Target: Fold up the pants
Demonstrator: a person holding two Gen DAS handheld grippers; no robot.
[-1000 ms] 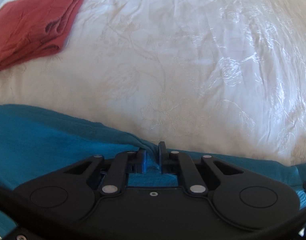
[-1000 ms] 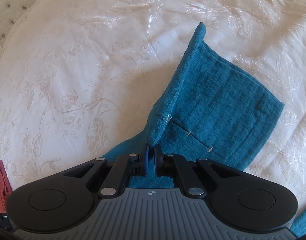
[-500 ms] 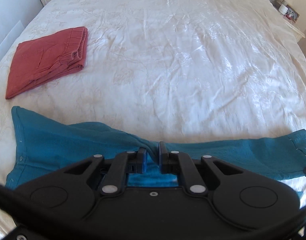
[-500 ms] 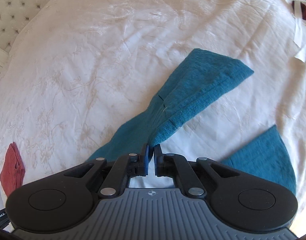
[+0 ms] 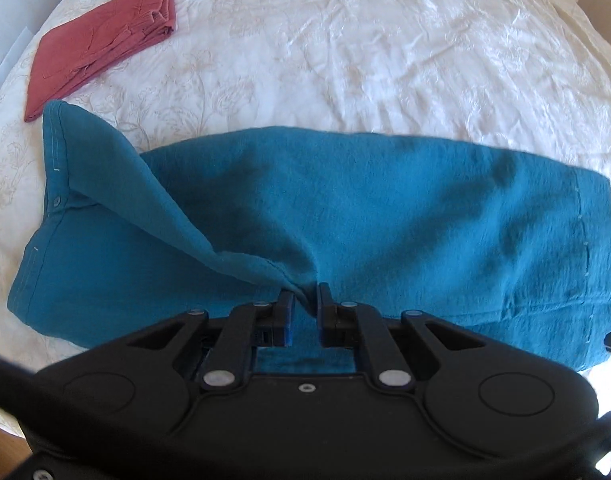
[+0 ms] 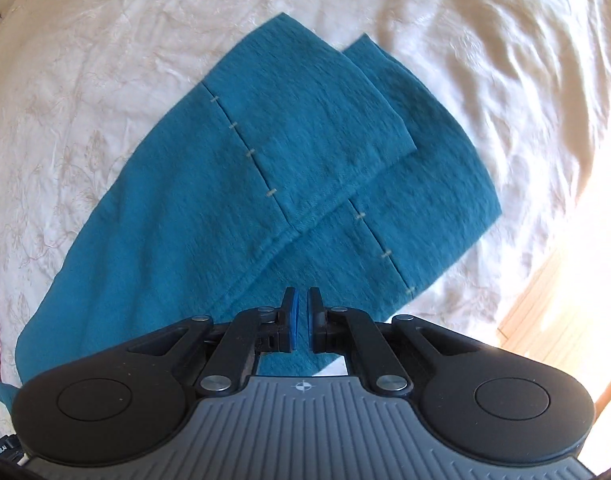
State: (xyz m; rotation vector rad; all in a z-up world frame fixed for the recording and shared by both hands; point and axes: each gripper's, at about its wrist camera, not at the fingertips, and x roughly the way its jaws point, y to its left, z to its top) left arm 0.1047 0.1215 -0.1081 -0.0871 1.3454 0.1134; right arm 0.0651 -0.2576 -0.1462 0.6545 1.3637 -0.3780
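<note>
Slippage is the first worry in the left wrist view: the left gripper (image 5: 305, 300) is pinching only a thin ridge of the teal pants (image 5: 385, 208), near the crotch seam by the look of it, and the cloth rises to the jaws in a taut fold from the waistband corner on the left. If that ridge pulls out, the raised flap would likely drop skewed over the layer lying flat on the white bedspread (image 5: 385, 48). A folded red garment (image 5: 101, 36) lies well apart at the upper left, so snagging it seems unlikely. In the right wrist view the right gripper (image 6: 300, 308) has its jaws pressed nearly together over the leg edge; teal cloth fills the narrow gap, so it appears to be nipping the fabric, though only just. The two leg ends already lie offset, one hem overlapping the other at an angle, and setting down now would probably lock in that misalignment.
</note>
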